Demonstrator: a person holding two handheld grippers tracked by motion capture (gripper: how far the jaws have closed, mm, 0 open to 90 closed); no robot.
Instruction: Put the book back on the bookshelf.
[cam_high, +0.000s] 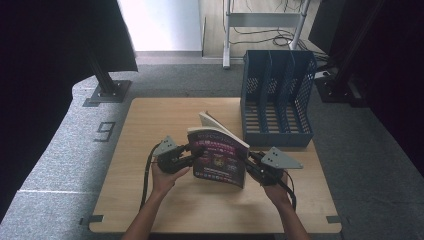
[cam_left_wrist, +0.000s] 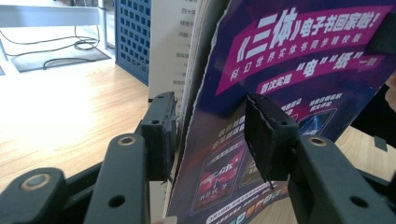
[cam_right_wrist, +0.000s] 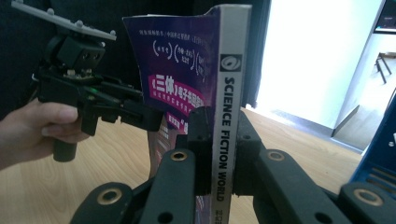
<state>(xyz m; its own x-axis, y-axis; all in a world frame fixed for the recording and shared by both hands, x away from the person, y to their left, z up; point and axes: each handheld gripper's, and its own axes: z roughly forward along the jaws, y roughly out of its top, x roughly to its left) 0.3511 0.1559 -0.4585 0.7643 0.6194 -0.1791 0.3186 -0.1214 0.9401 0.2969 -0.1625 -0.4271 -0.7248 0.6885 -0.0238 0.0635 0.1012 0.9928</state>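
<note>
A: Above the tabletop (cam_high: 165, 210), the magazine (cam_high: 220, 159) stands upright, front of the blue file rack (cam_high: 276, 97). Right gripper (cam_right_wrist: 218, 154) clamped on the spine; left gripper (cam_left_wrist: 210, 135) straddles the fore edge, jaws not fully closed.

B: Close left first, keep it vertical, then lift toward a slot.

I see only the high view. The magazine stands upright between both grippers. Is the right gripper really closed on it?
Observer: Yes. In the right gripper view the right gripper clamps the magazine on its spine.
Operator: What is written on the spine?
Observer: It reads "SCIENCE FICTION WORLD", running down the grey spine.
Operator: And the left gripper, is it closed too?
Observer: Not fully. In the left gripper view the left gripper straddles the open edge; one jaw presses the pages, the other stands apart from the purple cover.
</note>
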